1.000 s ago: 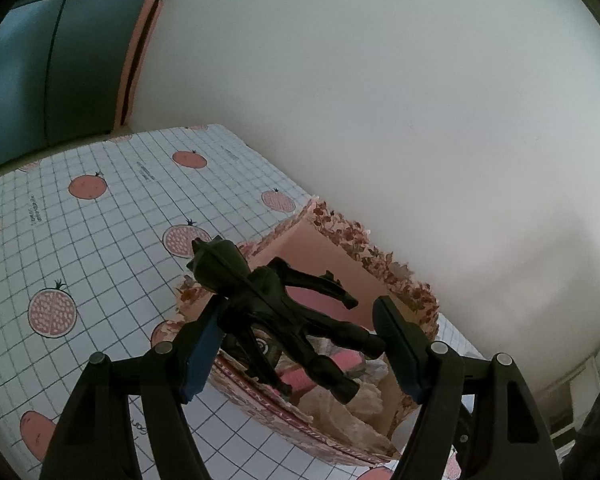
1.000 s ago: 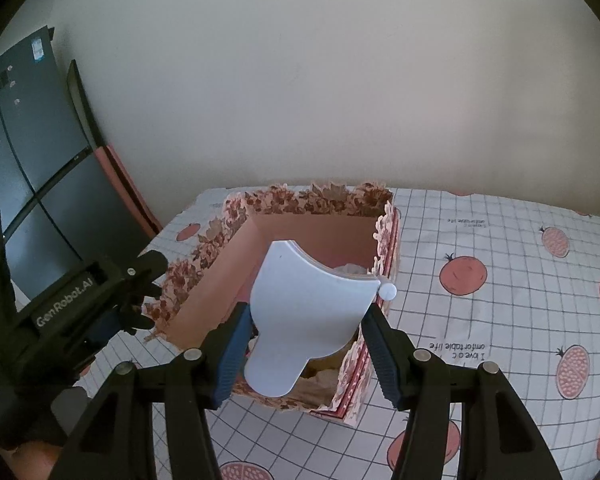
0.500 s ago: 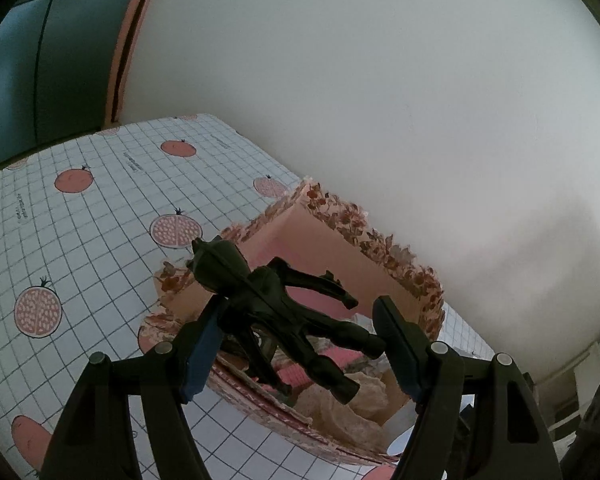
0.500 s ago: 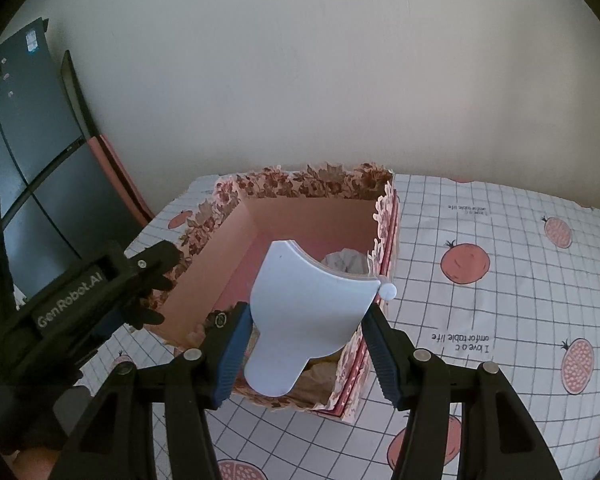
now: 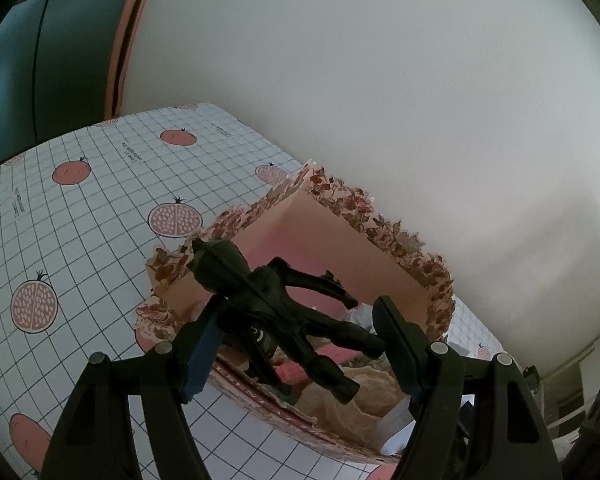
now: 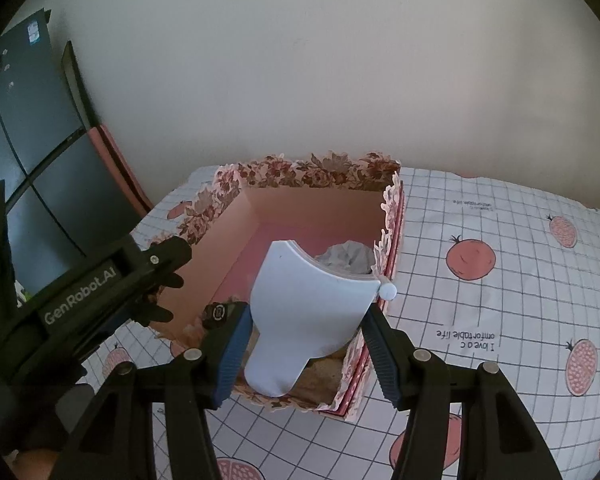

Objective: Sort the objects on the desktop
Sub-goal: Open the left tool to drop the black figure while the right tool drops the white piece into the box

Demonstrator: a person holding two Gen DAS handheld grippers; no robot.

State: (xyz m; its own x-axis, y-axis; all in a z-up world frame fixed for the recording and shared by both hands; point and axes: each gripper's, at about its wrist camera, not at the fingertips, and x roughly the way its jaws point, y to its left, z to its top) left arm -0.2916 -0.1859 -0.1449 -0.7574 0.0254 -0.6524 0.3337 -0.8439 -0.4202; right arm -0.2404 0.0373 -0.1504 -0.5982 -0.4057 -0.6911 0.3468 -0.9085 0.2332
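Box (image 5: 380,256) nearer; figure (image 5: 284,312) between tongs (image 5: 300,344)

Black toy figure (image 5: 284,312), tilted, above floral-rimmed pink box (image 6: 312,208). Pale blue curved plastic piece (image 6: 304,316), over same box. Crumpled paper (image 6: 346,258) inside.

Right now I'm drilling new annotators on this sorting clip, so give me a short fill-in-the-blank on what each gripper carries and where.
1. The left gripper is shut on a ____ toy figure.
2. The right gripper is shut on a pale ____ plastic piece.
3. Both are held above the open floral-edged ____.
4. The tablecloth is printed with a grid and ____.

Missing words: black; blue; box; pomegranates
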